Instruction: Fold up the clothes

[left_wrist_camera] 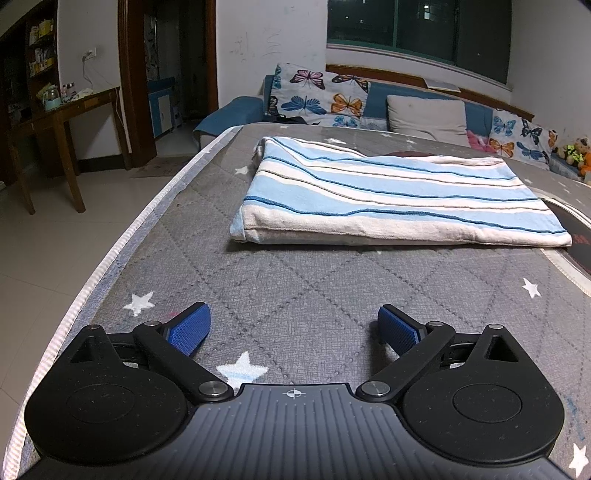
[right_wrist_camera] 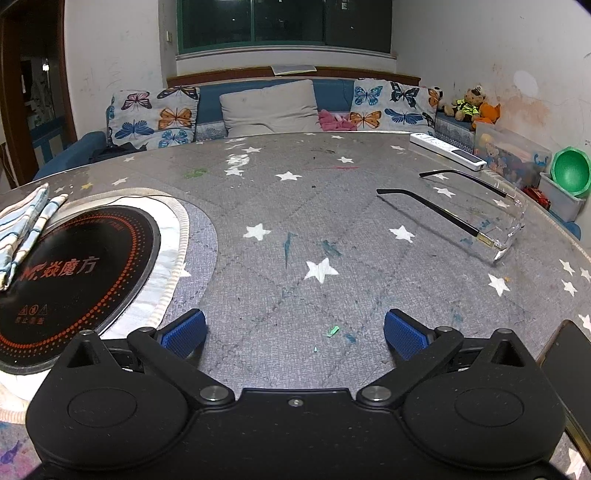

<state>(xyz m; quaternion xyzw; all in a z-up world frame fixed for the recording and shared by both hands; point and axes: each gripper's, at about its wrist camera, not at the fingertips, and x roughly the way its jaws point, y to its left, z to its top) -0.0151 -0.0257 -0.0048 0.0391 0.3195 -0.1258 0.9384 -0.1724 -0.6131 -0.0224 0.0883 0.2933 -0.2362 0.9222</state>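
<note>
The striped towel (left_wrist_camera: 399,195) lies folded into a flat rectangle on the desk (left_wrist_camera: 295,280), its far-right end lapping onto the black round cooktop (right_wrist_camera: 74,273). Both the left gripper (left_wrist_camera: 294,328) and right gripper (right_wrist_camera: 294,334) hover with jaws wide apart and empty. For another fold, I'd pinch both layers at the near corners, lifting evenly.

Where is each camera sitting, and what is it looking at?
Left wrist: sits on the left gripper, looking forward and down over the table at the folded towel; only its open blue fingers show.
Right wrist: sits on the right gripper, looking across the table at the glasses and hotplate; only its open fingers show.
Shared: the starry table, the towel, the sofa and the window.
</note>
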